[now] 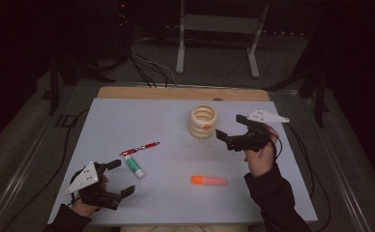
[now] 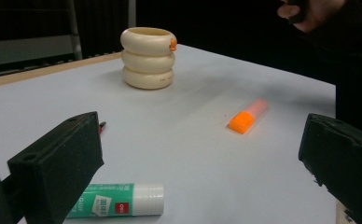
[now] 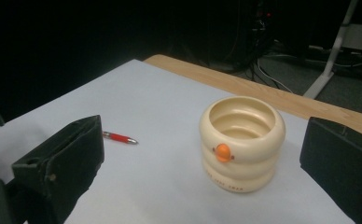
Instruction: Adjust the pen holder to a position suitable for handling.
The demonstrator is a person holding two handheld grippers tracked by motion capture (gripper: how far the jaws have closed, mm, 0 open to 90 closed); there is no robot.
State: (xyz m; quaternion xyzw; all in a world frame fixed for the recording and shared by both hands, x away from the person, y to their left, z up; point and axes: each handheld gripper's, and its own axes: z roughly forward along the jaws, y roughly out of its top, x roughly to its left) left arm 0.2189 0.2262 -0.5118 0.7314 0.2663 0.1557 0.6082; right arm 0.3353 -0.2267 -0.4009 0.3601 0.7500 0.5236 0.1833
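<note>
A cream ringed holder (image 1: pixel 202 121) with an orange dot stands upright at the table's middle right. A red pen (image 1: pixel 140 148), a green-and-white glue stick (image 1: pixel 135 166) and an orange highlighter (image 1: pixel 209 181) lie loose on the pale sheet. My left gripper (image 1: pixel 121 178) is open near the front left corner, just right of the glue stick (image 2: pixel 118 199), and faces the highlighter (image 2: pixel 248 116) and the holder (image 2: pixel 148 58). My right gripper (image 1: pixel 230 126) is open just right of the holder (image 3: pixel 242 142), with nothing between its jaws. The red pen (image 3: pixel 119 138) lies beyond.
A wooden strip (image 1: pixel 183 93) runs along the table's far edge. Behind it are a metal stand (image 1: pixel 219 34) and cables on the dark floor. The person's right hand (image 2: pixel 309 11) shows far off in the left gripper view.
</note>
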